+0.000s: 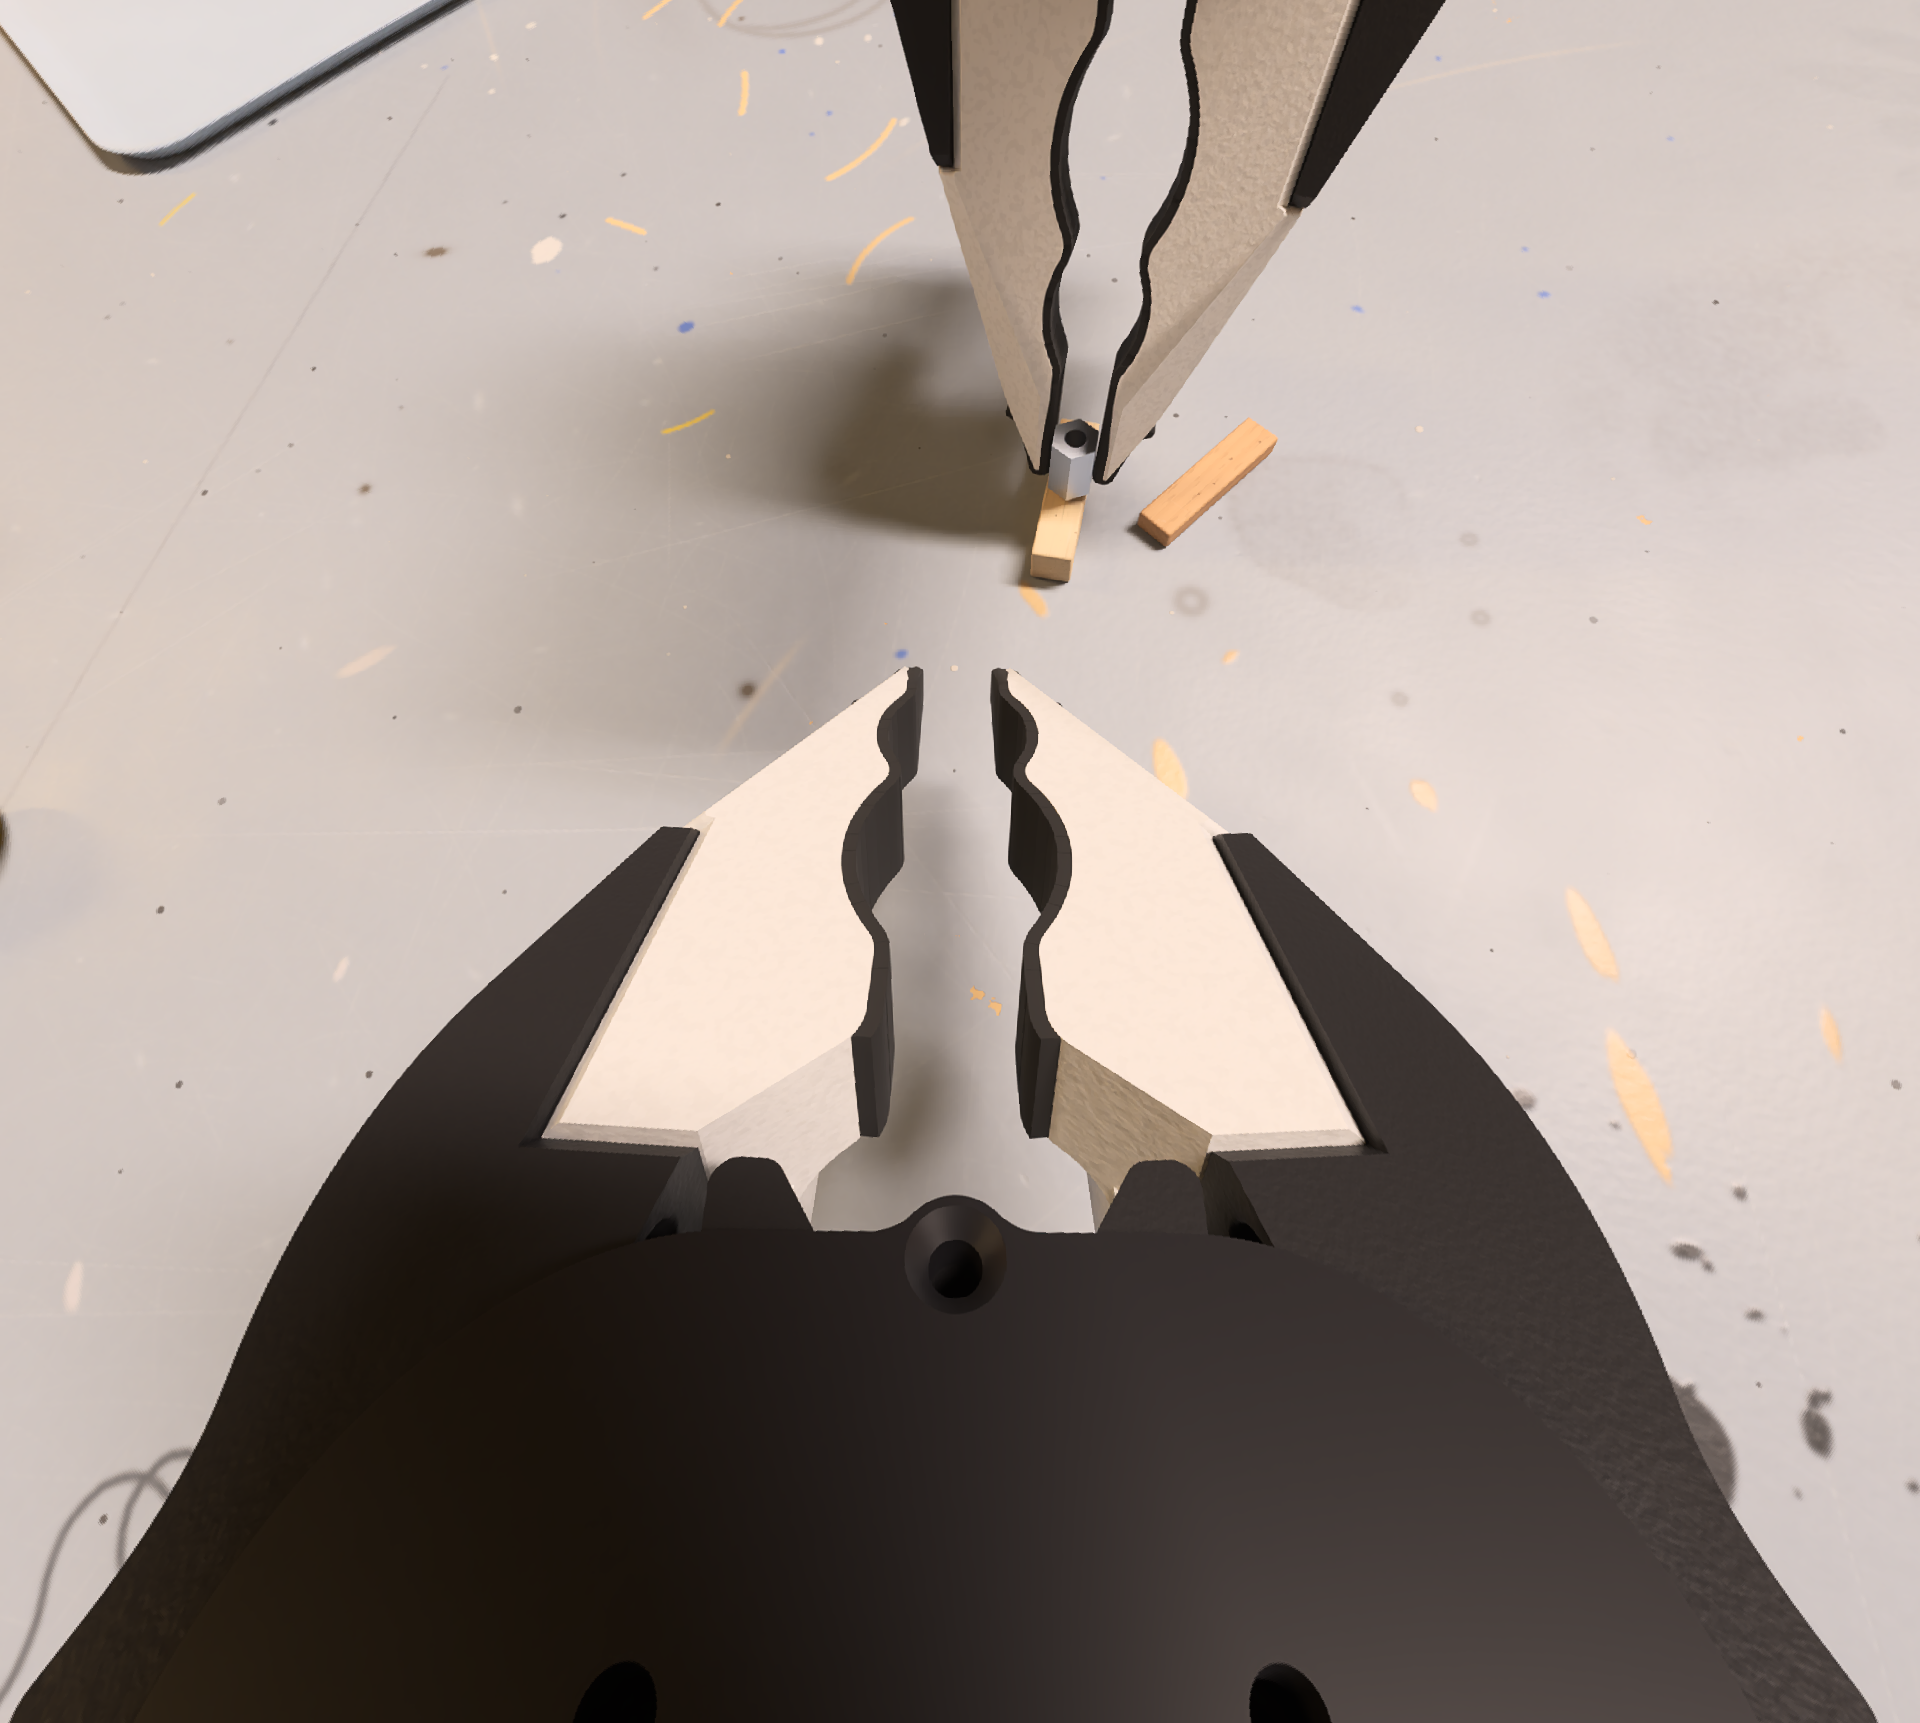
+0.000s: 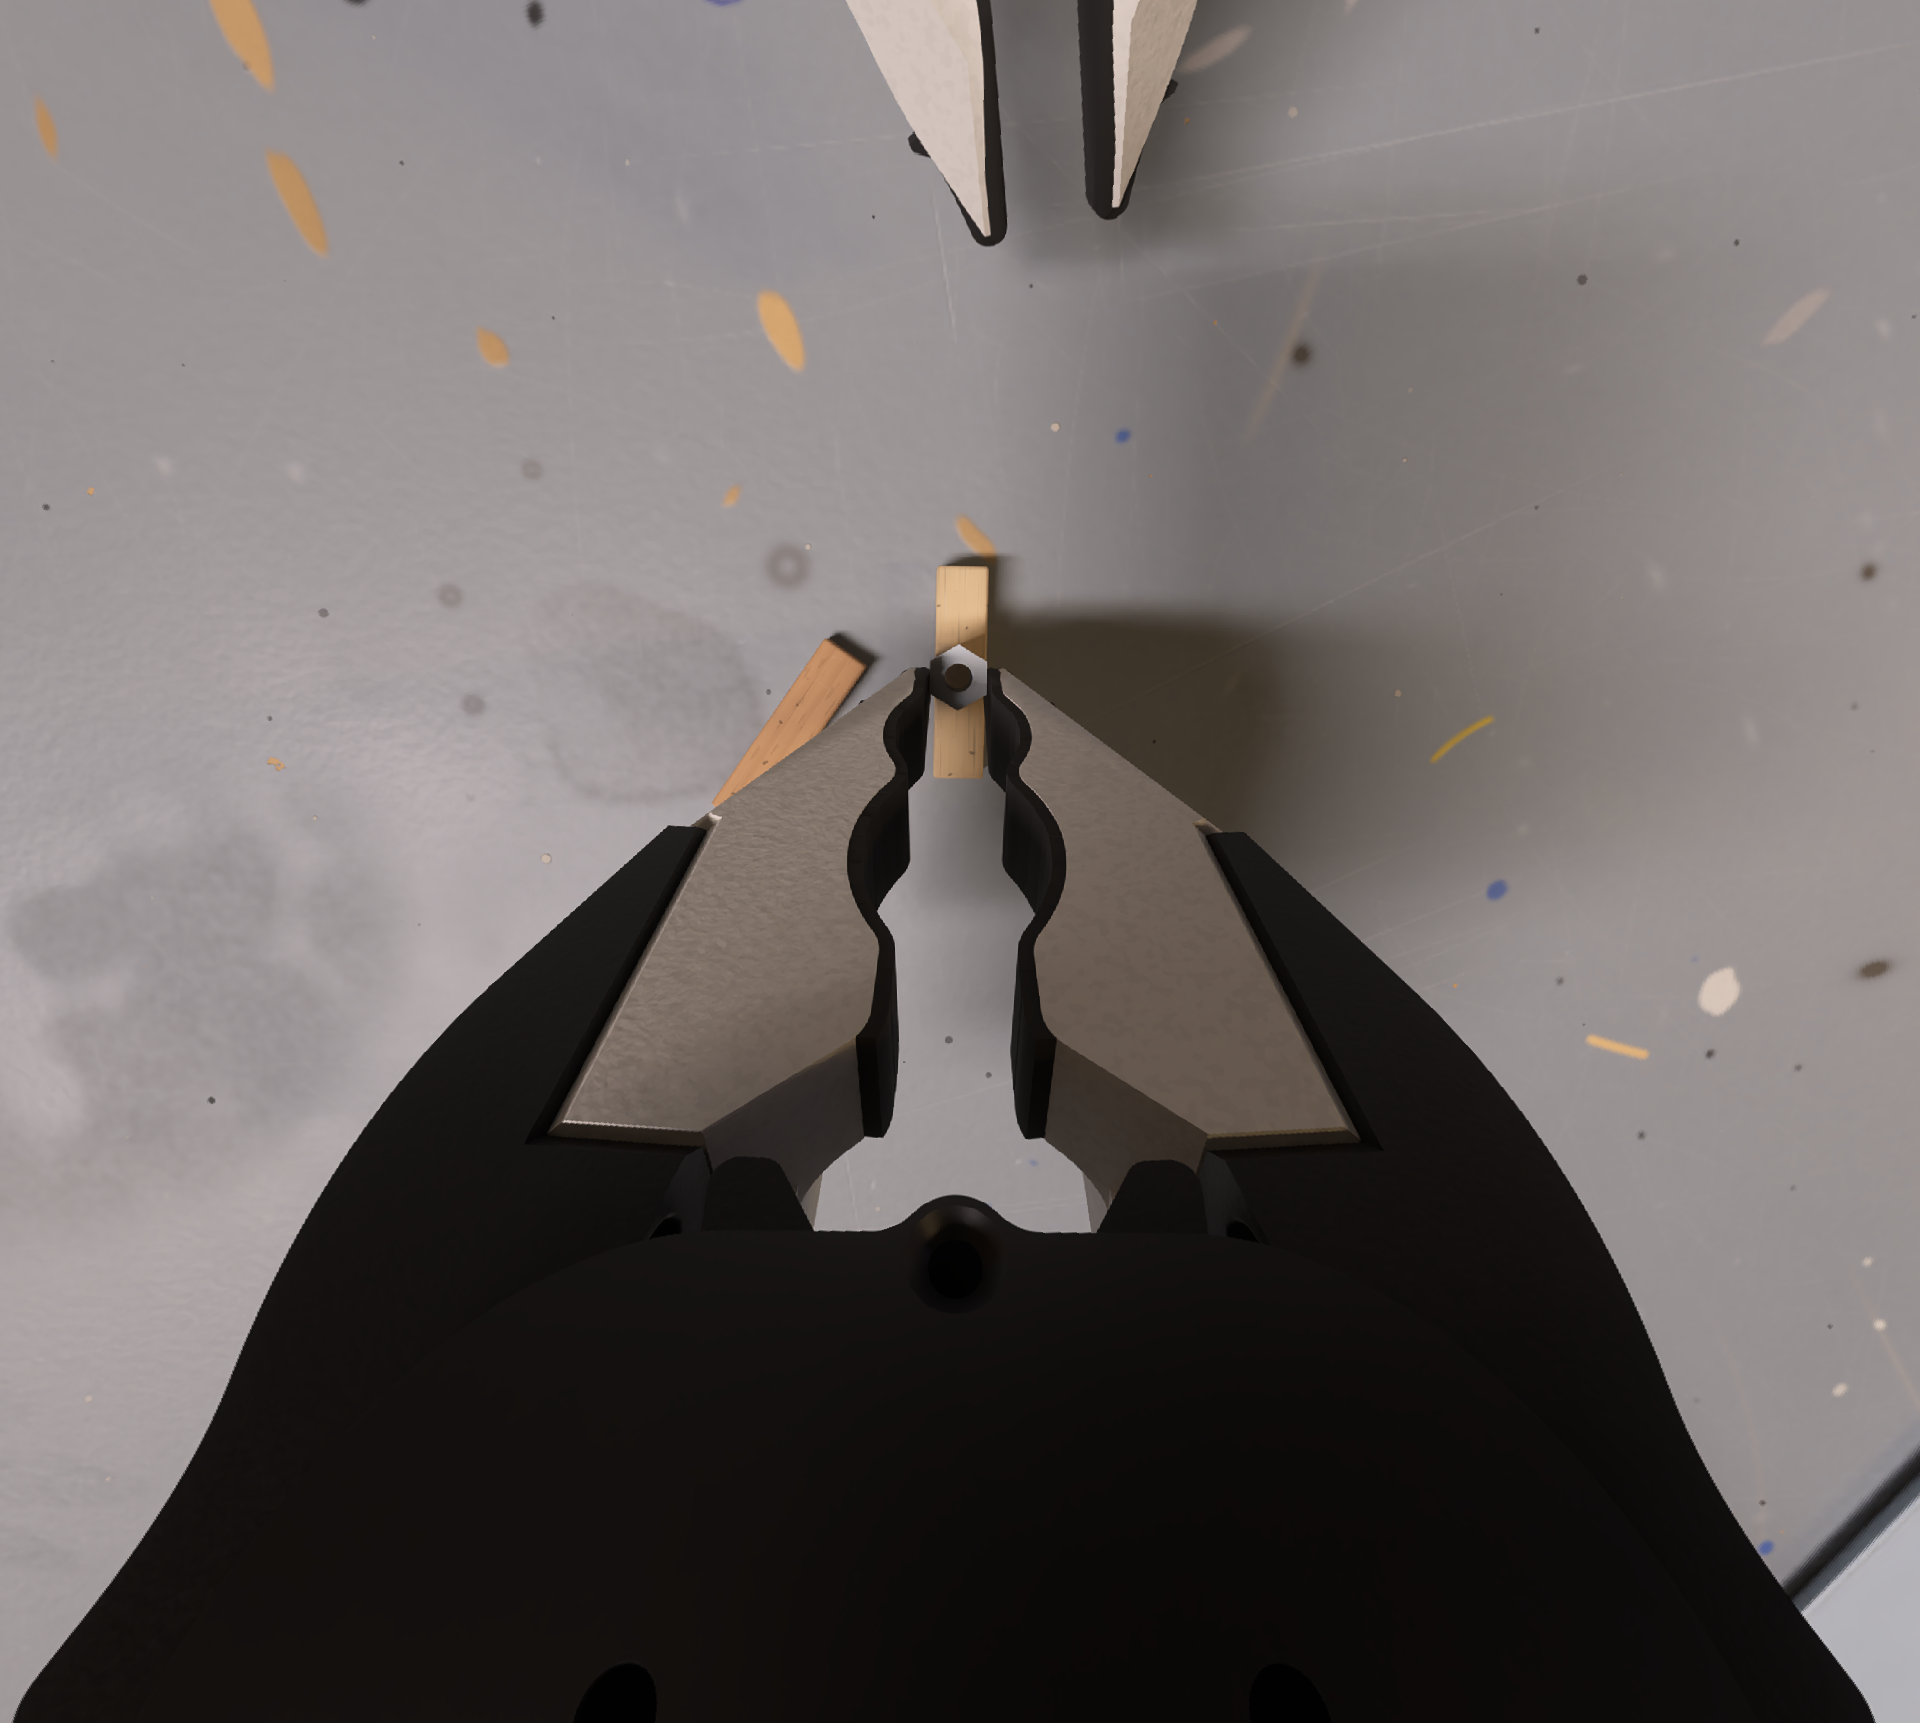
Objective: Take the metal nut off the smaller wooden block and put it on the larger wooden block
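Two fingers of right gripper clamping metal nut; left gripper narrow, empty, unobscured orange block in left view.

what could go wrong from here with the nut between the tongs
1. The right tongs hold the metal nut only at their very tips, so it may slip out on lifting.
2. The nut sits just above the pale wooden block; a sideways move could knock that block.
3. The darker wooden block lies close beside the tongs, so placement could nudge it.

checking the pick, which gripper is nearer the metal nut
Right. The right gripper has its jaws around the metal nut; the left gripper sits well back, holding nothing.
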Robot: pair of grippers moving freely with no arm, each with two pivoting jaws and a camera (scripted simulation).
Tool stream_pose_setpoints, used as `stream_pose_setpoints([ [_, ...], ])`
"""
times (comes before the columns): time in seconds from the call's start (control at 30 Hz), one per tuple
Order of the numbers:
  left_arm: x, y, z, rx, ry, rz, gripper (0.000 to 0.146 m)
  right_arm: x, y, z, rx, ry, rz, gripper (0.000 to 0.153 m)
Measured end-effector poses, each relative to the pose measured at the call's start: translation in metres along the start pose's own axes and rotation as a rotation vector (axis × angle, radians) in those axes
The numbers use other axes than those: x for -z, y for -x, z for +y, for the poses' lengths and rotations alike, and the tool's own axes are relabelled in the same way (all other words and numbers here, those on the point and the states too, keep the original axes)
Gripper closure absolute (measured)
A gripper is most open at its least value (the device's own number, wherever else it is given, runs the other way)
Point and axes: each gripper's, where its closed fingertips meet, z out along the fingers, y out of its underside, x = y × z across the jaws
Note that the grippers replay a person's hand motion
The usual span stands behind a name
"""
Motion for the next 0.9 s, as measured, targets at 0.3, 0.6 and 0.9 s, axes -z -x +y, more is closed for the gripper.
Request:
stream_pose_setpoints([
  [0.3,-0.0011,-0.0002,0.0017,0.010,0.002,0.009,0.133,-0.0014,0.0007,0.0008,-0.005,-0.010,-0.006,0.143],
  [0.6,-0.0012,-0.0012,0.0019,0.005,0.004,0.011,0.133,-0.0015,0.0002,0.0005,-0.004,-0.014,-0.005,0.143],
  [0.9,-0.0019,-0.0017,0.0027,0.005,0.008,0.015,0.133,-0.0009,-0.0003,-0.0003,-0.006,-0.030,0.000,0.143],
])
